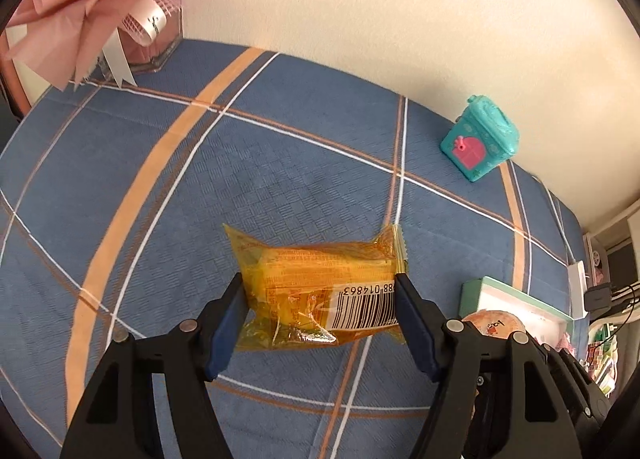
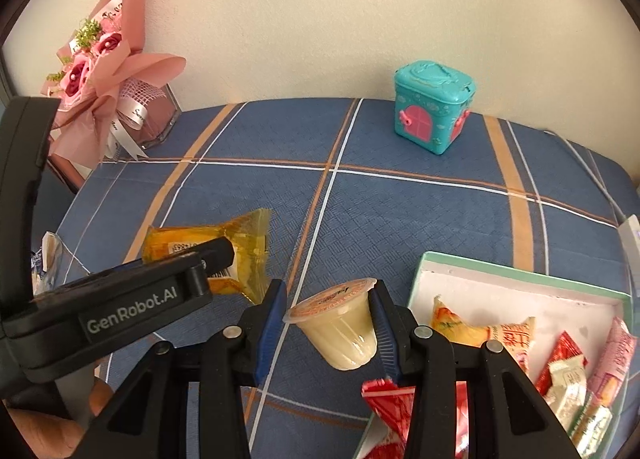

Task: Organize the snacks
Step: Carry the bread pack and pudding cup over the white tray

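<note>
Yellow snack packet (image 1: 316, 287) at frame centre: glossy, crinkled see-through film with a paper-white barcode patch. Tablecloth (image 1: 280, 179): matt woven cloth, fine textured checks. Jelly cup (image 2: 340, 327), lower centre: smooth translucent plastic, foil-like lid. Teal toy box (image 2: 434, 107), upper right: shiny moulded plastic. Bouquet (image 2: 100, 71), upper left: matt pink paper wrap, satin ribbon.

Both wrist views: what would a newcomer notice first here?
Each gripper holds a snack: the left gripper clamps a yellow cake packet above the blue plaid tablecloth, the right gripper a pudding cup. A box of wrapped snacks sits at right.
</note>
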The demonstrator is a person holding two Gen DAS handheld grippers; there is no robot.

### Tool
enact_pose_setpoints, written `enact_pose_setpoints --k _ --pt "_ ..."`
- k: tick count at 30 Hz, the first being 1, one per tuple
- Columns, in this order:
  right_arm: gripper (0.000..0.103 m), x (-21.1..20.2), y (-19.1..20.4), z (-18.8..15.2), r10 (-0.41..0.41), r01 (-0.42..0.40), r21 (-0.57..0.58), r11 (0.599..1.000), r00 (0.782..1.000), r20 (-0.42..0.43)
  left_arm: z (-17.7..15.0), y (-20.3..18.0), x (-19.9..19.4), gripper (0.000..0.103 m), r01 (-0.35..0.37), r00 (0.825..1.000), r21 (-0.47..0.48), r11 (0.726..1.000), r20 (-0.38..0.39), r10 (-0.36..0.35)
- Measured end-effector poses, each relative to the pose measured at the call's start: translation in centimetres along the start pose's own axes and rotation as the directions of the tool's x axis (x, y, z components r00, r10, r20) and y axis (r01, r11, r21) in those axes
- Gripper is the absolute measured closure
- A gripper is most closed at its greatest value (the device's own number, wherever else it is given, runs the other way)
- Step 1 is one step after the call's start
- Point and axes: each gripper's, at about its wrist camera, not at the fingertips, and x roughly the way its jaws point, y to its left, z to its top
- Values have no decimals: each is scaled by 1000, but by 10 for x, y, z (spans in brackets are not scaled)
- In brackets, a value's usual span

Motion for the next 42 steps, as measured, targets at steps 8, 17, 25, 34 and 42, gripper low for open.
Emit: enact_pose_setpoints --k 8,17,25,34,42 --pt "58 -30 -13 -7 -32 32 45 998 999 -1 -10 -6 -37 31 -8 999 -1 1000 39 8" --pt "58 -86 -31 -14 -61 55 90 994 996 65 -29 -30 -64 31 22 998 14 1000 55 -23" --pt "58 -113 -59 -37 -68 56 175 983 996 64 -54 -44 -74 31 40 998 30 999 43 -41" --pt "58 -117 -83 -72 -103 98 231 968 995 8 -91 -76 -65 31 43 999 118 992 -22 -41" --pt "58 -123 -103 -94 -122 123 270 955 992 -21 -118 -107 -70 31 58 998 214 975 -42 -51"
